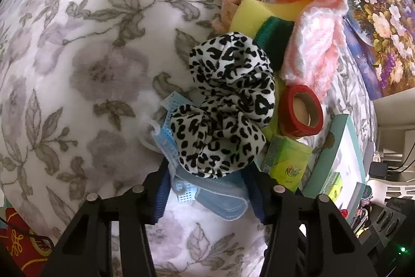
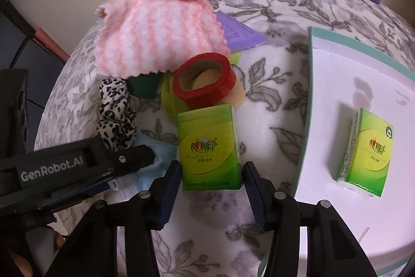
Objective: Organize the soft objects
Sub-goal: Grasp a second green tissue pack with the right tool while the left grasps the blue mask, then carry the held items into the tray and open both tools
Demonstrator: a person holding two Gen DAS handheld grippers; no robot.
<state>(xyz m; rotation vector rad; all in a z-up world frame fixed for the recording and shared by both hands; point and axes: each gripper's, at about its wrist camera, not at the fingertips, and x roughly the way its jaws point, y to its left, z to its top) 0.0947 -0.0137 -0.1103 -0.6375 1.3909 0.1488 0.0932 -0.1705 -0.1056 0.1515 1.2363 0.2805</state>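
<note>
Soft objects are piled mid-table on the floral cloth (image 1: 77, 75): leopard scrunchie (image 1: 228, 106), blue face mask (image 1: 220, 196), pink striped cloth (image 2: 158, 38), sponge (image 1: 262, 15), red tape roll (image 2: 205, 80).

Step in hand, I'd say: a double pickup. Left tongs (image 1: 207, 189) straddle the scrunchie's lower edge and the mask; pad contact can't be judged from here. Right tongs (image 2: 211, 182) bracket the tissue pack (image 2: 210, 144); a sliver of gap shows on each side, so not clamped yet.

Next move likely needs the right tongs to finish the squeeze, lift straight up, then carry over to the white tray (image 2: 337, 75), where a second tissue pack (image 2: 368, 152) already lies.

Left wrist view alone shows the sponge's yellow face and the mask under the scrunchie. Right wrist view alone shows the tray's open floor and the left tool's body beside the scrunchie.
</note>
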